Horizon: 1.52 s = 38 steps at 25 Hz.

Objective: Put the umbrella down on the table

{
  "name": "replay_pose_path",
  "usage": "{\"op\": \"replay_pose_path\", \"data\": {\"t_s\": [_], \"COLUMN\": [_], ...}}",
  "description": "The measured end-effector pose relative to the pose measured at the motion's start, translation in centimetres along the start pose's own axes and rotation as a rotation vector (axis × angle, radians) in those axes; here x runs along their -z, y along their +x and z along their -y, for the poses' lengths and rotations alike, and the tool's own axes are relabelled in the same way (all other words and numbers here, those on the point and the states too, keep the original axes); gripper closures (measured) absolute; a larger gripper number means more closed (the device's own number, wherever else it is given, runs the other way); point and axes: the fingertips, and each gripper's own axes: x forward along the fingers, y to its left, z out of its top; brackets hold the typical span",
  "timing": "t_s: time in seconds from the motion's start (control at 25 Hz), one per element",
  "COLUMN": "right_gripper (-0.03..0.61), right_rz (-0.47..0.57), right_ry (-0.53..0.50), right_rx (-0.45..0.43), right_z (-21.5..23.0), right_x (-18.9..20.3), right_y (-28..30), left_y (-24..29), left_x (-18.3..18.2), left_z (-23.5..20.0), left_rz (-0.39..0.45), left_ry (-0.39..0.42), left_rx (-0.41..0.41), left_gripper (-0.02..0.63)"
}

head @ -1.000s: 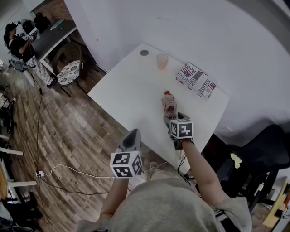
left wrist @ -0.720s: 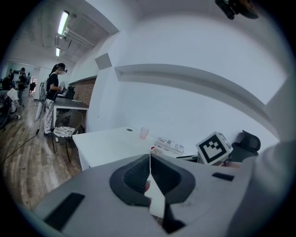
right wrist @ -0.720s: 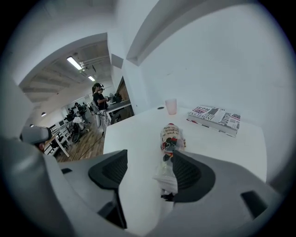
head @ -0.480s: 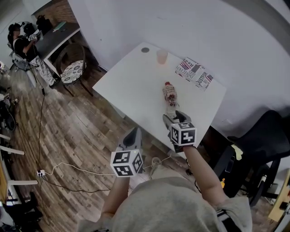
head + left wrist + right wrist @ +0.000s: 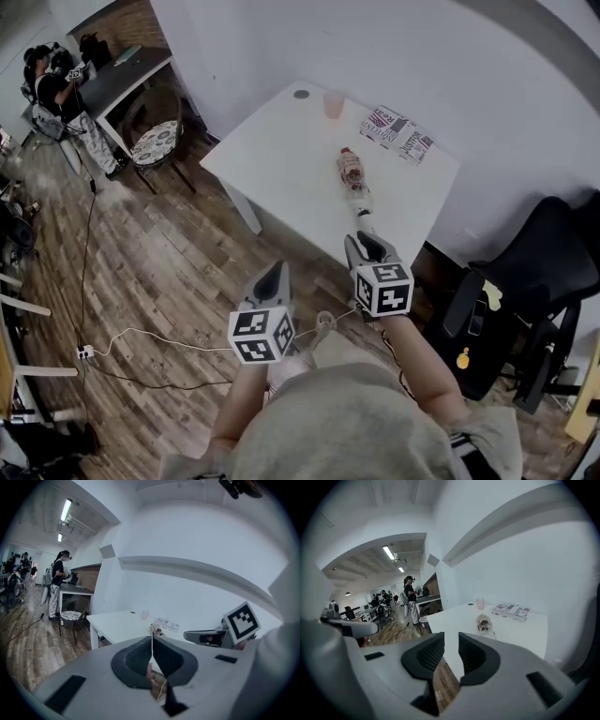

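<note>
The folded patterned umbrella (image 5: pixel 353 178) lies flat on the white table (image 5: pixel 281 169), its handle end toward the near edge; it also shows as the umbrella (image 5: pixel 483 622) in the right gripper view. My right gripper (image 5: pixel 370 246) hangs off the table's near edge, apart from the umbrella. Its jaws have just been closing and stand a narrow gap apart with nothing between them, as seen at the right gripper (image 5: pixel 451 644). My left gripper (image 5: pixel 274 279) hovers over the wooden floor, and the left gripper (image 5: pixel 151 644) has its pads together, empty.
A pink cup (image 5: pixel 334 103), a small dark disc (image 5: pixel 301 94) and a printed magazine (image 5: pixel 398 133) sit at the table's far side. A black office chair (image 5: pixel 525 291) stands to the right, a cushioned chair (image 5: pixel 155 141) to the left. Cables (image 5: pixel 84 353) cross the floor. A person (image 5: pixel 56 94) stands far left.
Both grippers drew back from the table toward me. The right one, which stood at the umbrella's handle end, is now off the table edge with narrower jaws. The umbrella stayed put.
</note>
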Motion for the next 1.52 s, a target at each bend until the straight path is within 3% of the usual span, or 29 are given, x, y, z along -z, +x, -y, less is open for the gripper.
{"op": "replay_pose_path", "data": {"t_s": [0.36, 1.0, 1.52], "right_gripper": [0.577, 0.58, 0.58], "right_rz": [0.052, 0.138, 0.146], "right_ry": [-0.015, -0.026, -0.041], "right_rx": [0.015, -0.028, -0.058], "right_z": [-4.2, -11.4, -13.6], "right_x": [3.0, 7.0, 8.4], "right_y": [-7.8, -20.1, -23.5], "left_y": [-7.6, -20.4, -24.3], "left_x": [3.0, 7.1, 7.9], "left_z": [1.3, 3.5, 3.8], "left_rz": [0.023, 0.047, 0.072], "left_ry": [0.0, -0.013, -0.021], "left_rx": [-0.003, -0.023, -0.049], "left_gripper": [0.604, 0.604, 0.604]}}
